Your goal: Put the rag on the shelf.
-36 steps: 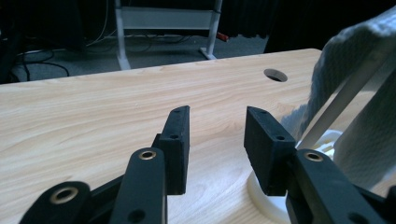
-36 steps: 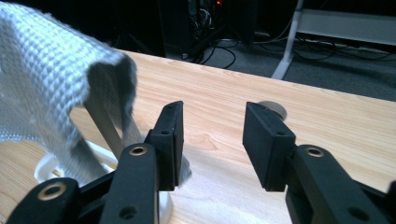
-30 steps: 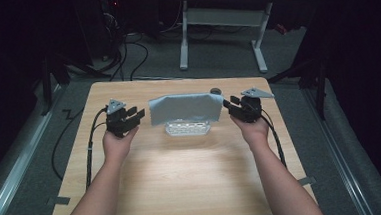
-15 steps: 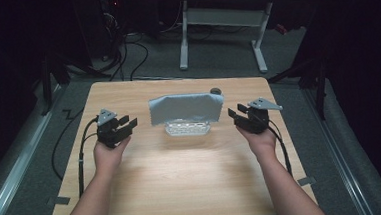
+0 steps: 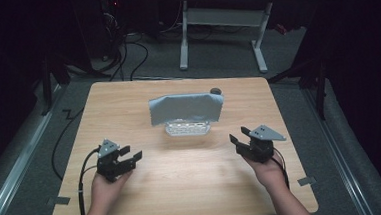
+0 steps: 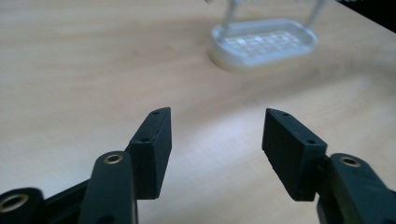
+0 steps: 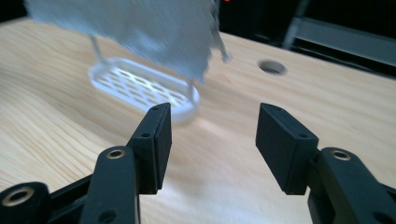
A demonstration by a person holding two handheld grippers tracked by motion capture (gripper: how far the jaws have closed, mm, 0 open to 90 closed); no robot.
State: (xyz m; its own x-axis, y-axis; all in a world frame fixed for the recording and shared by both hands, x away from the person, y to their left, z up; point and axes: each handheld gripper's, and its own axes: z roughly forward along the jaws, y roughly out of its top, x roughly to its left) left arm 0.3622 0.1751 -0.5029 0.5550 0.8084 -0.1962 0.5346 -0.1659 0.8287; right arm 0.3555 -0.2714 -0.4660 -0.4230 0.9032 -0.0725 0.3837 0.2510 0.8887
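Both claws wide, empty: left claw and right claw flank the rack (grey cloth draped over it) on counter.

Dim lab: wooden table, floor cables, desk frame.

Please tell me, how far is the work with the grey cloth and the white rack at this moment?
Looks done: the grey cloth hangs spread over the white rack, which stands on the table. In hand: nothing; the left gripper and the right gripper are both open, apart from the cloth, near the front of the table. Left: probably little, perhaps only setting the grippers down.
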